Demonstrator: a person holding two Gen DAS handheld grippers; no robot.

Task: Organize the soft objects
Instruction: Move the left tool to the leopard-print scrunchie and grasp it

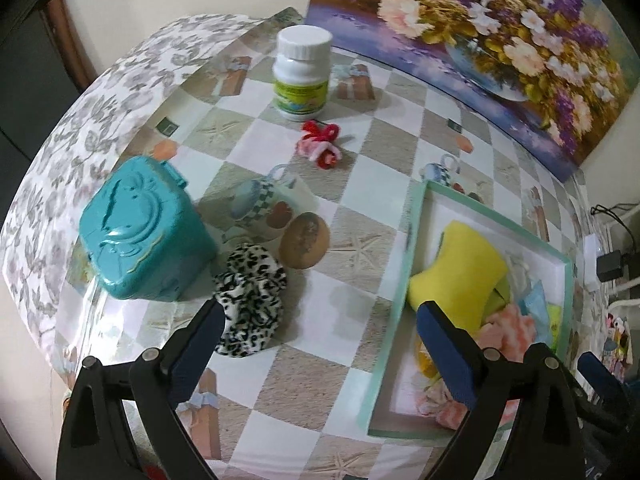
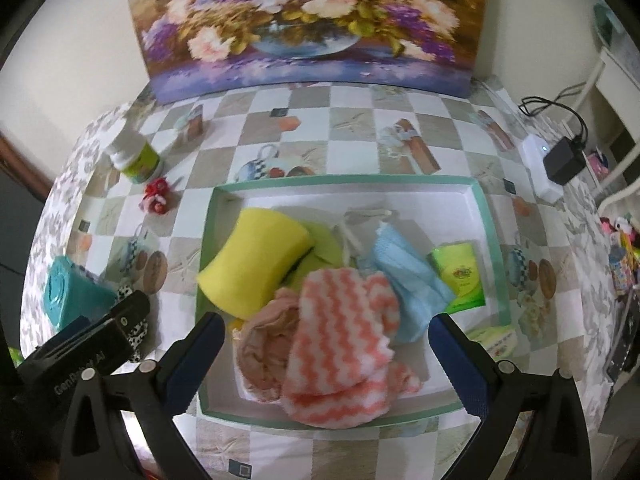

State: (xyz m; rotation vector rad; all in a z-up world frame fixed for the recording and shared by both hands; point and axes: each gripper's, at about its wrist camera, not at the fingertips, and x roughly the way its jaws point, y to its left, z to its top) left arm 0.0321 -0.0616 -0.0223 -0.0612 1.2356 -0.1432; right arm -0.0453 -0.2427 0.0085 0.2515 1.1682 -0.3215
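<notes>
Mostly done with gathering, as judged from the tray [image 2: 486, 216]: already inside lie a yellow sponge [image 2: 256, 256], a pink-and-white striped cloth [image 2: 340, 340], a pale pink cloth [image 2: 266, 344], a blue cloth [image 2: 408, 276] and a green packet [image 2: 460, 276].

Still outside on the checkered table [image 1: 360, 240]: a leopard-print scrunchie [image 1: 250, 300] lying just beside a teal box [image 1: 144, 232], and a small red-and-pink fuzzy thing [image 1: 320, 146] near a white bottle [image 1: 302, 72].

Left gripper [image 1: 320, 320] spread wide and holding nothing, hanging above the table, with its left finger just beside the scrunchie and its right finger over the tray edge. Right gripper [image 2: 328, 344] also spread wide and empty, hovering over the pile of cloths in the tray.

Step in hand, most probably: picking the scrunchie with the left gripper. Needed next: a shift to the left so that the scrunchie comes between the fingers, then a descent, a gentle closing, and a carry over the tray rim. Care required near the teal box, because the scrunchie touches it or almost touches it; hard to tell which.
</notes>
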